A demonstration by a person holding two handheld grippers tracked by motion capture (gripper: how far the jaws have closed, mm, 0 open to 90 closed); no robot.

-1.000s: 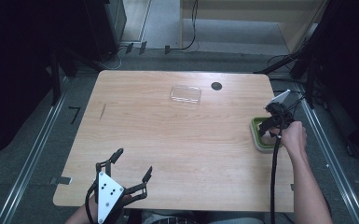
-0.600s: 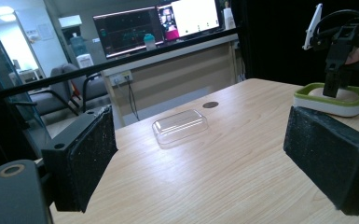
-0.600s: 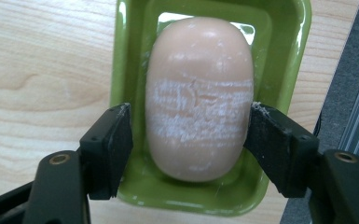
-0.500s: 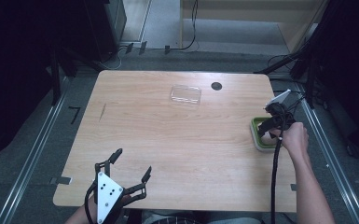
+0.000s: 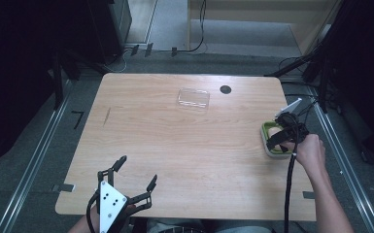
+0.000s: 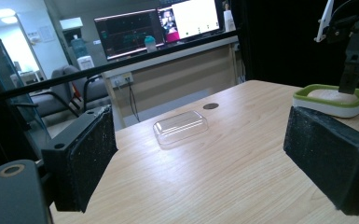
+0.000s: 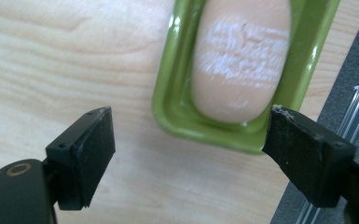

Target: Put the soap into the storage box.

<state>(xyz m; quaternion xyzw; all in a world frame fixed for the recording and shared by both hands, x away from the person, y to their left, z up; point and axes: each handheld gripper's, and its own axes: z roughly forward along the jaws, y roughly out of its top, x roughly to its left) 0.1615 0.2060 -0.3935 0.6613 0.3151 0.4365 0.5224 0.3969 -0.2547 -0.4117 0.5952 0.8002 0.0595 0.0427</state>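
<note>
Desk: pale wooden desk (image 5: 184, 145) seen whole from the high view; I see a small dark round mark (image 5: 225, 89) near its far edge.
Left gripper: my left gripper (image 5: 136, 182) sits at the desk's near edge toward the near left corner, jaws spread wide with nothing between them; its own view shows both black pads (image 6: 86, 158) well apart over bare wood.
Right gripper: my right gripper (image 5: 282, 137) is at the desk's right edge, directly above the green dish, held by a hand (image 5: 311, 150); jaws are apart and gripping nothing, and in the right gripper view they straddle the near end of the dish without touching it, as far as I can tell.
Green dish: green-rimmed dish (image 7: 242, 126) lies at the right edge of the desk; the left gripper view shows its white underside (image 6: 331, 106), which the other views hide.
Soap: pale oval bar (image 7: 242, 56) lies inside the dish; only the right gripper view shows its whitish cracked patch.
Clear lid: transparent plastic lid (image 5: 193, 98) lies near the far edge, just left of the round mark, well apart from the dish; the left gripper view shows its domed shape (image 6: 181, 128).
</note>
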